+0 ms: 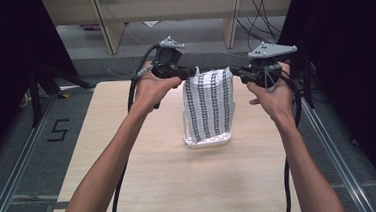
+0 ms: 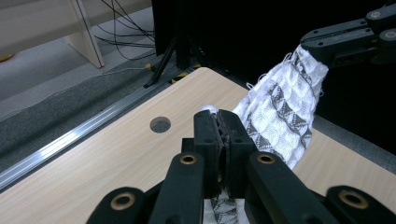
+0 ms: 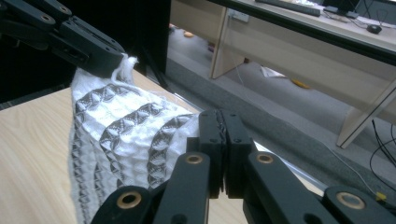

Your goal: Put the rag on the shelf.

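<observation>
High view: bare table (image 1: 146,189) under towel (image 1: 209,104).

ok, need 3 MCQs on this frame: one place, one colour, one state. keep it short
1. Where is the cloth?
A. Flat on the floor
B. Hanging over the table, its lower end resting there
C. Draped on the shelf

2. What colours is the cloth?
A. White with dark stripes
B. Plain red
C. Solid green

3. How do the left gripper and the right gripper stand?
A. Both open, away from the cloth
B. Left shut, right open
C. Both shut on the cloth's top corners

Key: 1 B, the high view shows it hanging with its bottom bunched on the tabletop; 2 A, dark stripes run down white weave; 3 C, each gripper view shows jaws pinched on fabric.
</observation>
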The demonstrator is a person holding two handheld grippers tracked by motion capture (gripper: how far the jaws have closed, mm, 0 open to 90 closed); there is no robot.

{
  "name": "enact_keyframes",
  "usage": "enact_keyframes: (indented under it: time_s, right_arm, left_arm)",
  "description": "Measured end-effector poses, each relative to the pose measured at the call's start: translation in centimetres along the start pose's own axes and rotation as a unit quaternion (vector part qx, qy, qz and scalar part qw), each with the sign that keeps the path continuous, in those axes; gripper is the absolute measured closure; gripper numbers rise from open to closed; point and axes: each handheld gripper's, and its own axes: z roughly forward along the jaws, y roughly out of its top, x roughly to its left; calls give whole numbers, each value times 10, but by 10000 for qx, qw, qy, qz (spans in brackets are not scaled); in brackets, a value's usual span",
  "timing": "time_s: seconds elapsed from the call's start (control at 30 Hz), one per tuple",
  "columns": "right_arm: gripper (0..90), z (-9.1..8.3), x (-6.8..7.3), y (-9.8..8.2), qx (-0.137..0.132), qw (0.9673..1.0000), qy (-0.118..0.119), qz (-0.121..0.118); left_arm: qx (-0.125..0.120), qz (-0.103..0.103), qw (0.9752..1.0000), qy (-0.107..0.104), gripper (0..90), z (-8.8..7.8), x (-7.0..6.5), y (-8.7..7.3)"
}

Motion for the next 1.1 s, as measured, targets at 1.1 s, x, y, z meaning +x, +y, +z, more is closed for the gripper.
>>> enact_keyframes:
  time_s: [1.1]
  right_arm:
    - [895, 85, -48, -28, 921, 9930, -45, 737]
  left_arm:
    - [587, -483, 9970, 119, 865, 88, 50, -16]
